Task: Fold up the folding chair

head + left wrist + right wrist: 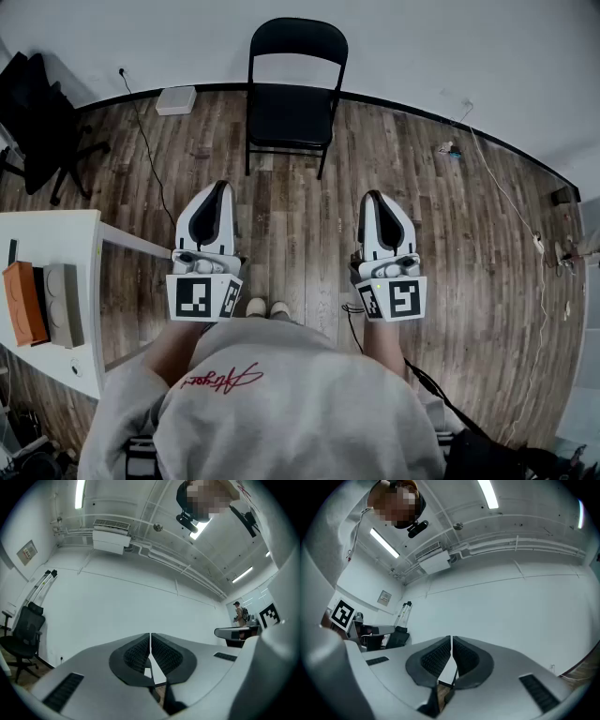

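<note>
A: Hands?
B: Both held out in front of the torso, side by side and apart, forearms in grey sleeves. Left tongs (pixel 221 187) and right tongs (pixel 372 195) point forward, tipped a bit up: their own views show mostly wall and ceiling.
A: Tongs state?
B: Both closed, pads meeting, nothing between them.
A: Task object?
B: Black folding chair (pixel 292 89), still unfolded, standing at the far edge of the wooden floor (pixel 450 244) with its back to the wall (pixel 422 47). It is straight ahead of the tongs and well apart from them, untouched.
A: Containers?
B: White desk (pixel 56 234) on the left carries an orange case (pixel 23 302) and a grey block (pixel 63 305), touching side by side, back from the desk's near edge. Contents can't be seen.
A: Else?
B: Black office chair (pixel 42 112) by the floor's far left corner.
</note>
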Demonstrator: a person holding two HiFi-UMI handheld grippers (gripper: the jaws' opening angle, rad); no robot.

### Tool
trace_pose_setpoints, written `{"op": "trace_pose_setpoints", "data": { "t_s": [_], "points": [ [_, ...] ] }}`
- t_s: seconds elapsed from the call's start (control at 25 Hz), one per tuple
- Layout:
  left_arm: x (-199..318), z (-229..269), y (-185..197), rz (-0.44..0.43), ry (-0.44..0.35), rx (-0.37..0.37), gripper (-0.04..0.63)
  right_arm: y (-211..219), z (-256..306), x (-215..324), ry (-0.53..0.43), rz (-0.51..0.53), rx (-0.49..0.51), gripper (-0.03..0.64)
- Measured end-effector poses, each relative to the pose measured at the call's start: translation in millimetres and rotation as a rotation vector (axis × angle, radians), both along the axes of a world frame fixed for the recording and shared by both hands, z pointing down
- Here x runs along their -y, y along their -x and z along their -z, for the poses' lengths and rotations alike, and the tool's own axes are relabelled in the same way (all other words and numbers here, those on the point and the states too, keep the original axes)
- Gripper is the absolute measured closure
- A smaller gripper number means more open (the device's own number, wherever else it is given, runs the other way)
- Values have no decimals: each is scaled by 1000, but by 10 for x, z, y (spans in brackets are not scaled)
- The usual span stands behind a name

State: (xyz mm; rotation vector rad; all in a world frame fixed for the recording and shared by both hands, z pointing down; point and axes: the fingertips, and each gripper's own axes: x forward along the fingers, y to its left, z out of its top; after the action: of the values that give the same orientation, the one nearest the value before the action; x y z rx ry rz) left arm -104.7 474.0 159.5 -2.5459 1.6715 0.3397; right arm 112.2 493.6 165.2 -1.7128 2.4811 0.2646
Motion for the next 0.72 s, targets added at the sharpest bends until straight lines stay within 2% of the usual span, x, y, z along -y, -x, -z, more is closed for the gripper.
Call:
{"op": "trace_pose_setpoints", "data": {
  "t_s": [0.72],
  "points": [
    [30,-30,-138,46,1,-13,571,-12,-41,36,0,44,-35,591]
  ]
}}
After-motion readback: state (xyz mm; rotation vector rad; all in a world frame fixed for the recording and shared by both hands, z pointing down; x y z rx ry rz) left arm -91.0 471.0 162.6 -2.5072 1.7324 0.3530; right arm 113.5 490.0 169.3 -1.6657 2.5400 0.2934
